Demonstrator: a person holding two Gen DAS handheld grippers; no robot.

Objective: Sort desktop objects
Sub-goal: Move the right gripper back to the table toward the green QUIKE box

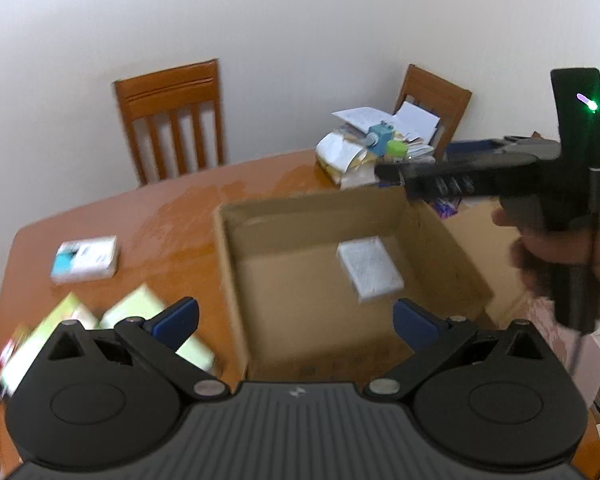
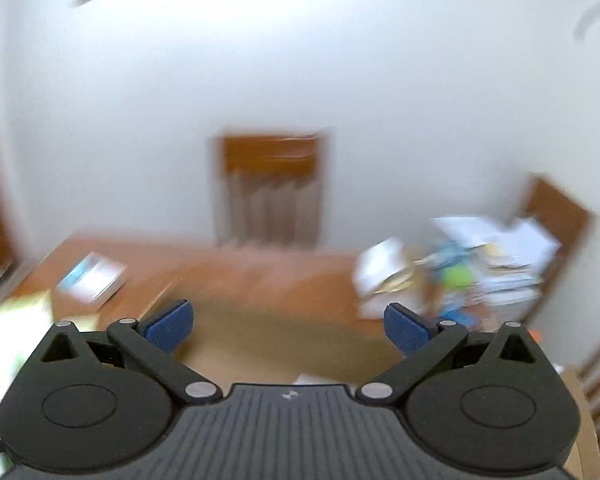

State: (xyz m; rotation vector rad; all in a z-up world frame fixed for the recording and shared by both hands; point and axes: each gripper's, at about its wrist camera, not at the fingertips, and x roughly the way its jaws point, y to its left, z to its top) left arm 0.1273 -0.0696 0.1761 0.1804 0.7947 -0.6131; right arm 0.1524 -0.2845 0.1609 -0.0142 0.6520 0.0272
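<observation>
cardboard box (image 1: 236,264): open-topped, on the wooden table (image 1: 172,208)
white packet (image 1: 370,268): lying flat on the box floor, toward its right wall
left gripper (image 1: 296,320): jaws spread wide, nothing between them, above the box's near rim
right gripper (image 2: 288,326): jaws apart and empty; seen from the left wrist, a hand (image 1: 560,252) holds it over the box's far right corner
white and teal box (image 1: 86,258): left of the cardboard box
green booklets (image 1: 140,312): near left of the box, blurred
clutter pile (image 1: 374,148): beyond the box's far right corner

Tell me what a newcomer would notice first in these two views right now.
The open cardboard box in mid-table draws the eye, with one white packet lying on its floor. The left claw hangs open over the box's near edge, empty, and the right claw is open and empty too. A messy heap of papers sits at the table's far right corner.
</observation>
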